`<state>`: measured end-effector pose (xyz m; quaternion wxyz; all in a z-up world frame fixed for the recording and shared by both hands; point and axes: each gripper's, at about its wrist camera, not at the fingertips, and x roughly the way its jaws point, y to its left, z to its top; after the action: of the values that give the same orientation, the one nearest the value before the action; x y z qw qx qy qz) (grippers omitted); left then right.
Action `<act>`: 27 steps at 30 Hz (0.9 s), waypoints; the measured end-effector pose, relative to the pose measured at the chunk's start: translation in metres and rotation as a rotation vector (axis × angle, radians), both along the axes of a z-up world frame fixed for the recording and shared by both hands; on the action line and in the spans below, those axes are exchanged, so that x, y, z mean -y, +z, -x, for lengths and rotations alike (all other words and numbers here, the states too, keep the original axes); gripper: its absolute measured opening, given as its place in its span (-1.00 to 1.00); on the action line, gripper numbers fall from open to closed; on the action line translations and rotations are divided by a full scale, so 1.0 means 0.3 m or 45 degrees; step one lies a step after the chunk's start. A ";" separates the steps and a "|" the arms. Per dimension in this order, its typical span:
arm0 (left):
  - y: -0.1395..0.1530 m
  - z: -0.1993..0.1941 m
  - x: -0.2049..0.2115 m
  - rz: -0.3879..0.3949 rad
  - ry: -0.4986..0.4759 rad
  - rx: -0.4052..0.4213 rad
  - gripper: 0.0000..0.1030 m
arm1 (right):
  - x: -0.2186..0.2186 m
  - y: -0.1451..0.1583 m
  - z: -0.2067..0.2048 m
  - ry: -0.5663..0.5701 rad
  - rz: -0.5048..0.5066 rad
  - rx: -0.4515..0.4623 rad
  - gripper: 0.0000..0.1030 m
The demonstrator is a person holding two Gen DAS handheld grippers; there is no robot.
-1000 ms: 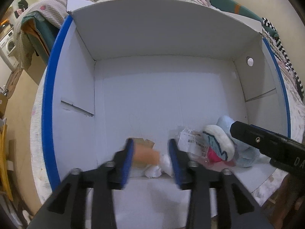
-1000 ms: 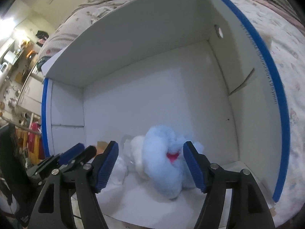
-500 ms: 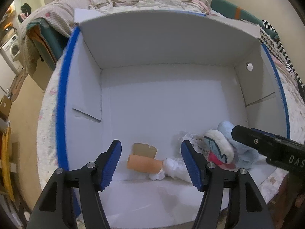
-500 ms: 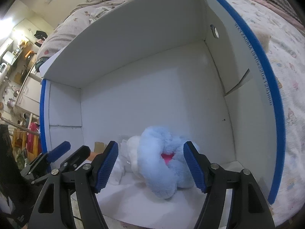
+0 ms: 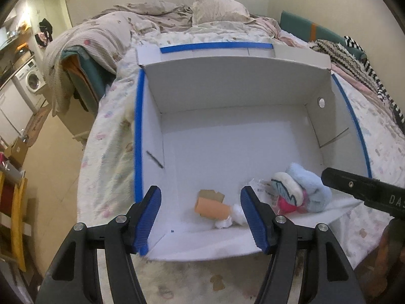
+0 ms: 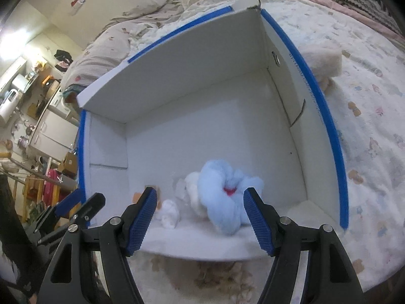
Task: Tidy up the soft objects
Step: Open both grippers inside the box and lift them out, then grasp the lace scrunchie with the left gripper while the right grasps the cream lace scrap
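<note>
With your left gripper (image 5: 200, 217) and right gripper (image 6: 200, 219) both spread wide and empty outside the near edge of the white box (image 5: 227, 93), the blue plush toy (image 6: 225, 197) and small orange toy (image 5: 211, 207) lie released together at its near right floor.

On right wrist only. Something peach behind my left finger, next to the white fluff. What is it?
Observer: An orange plush tube lying on the box floor, with a brown card tag behind it.
Operator: Left gripper holding it?
Observer: No, left gripper is open; the tube lies between its fingers, untouched.
Operator: Blue plush, anything on its far side?
Observer: A printed paper label sticks out beside the blue plush, plus a pink part underneath.
</note>
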<state>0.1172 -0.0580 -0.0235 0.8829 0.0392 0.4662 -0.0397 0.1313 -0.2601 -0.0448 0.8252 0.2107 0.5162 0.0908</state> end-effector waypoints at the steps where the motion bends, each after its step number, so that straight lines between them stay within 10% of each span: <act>1: 0.010 0.017 -0.012 0.015 0.003 0.003 0.21 | -0.001 0.009 0.015 0.004 0.001 0.006 0.45; 13: -0.001 0.205 -0.135 0.086 0.105 -0.024 0.34 | 0.009 0.040 0.205 0.039 0.022 0.027 0.45; 27: -0.064 0.259 -0.176 0.049 0.184 -0.071 0.34 | 0.049 -0.134 0.282 -0.010 -0.062 -0.217 0.45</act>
<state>0.0394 -0.0054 -0.0428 0.8707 -0.0128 0.4915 0.0142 0.0466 -0.2748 -0.0850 0.7733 0.2396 0.5813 0.0818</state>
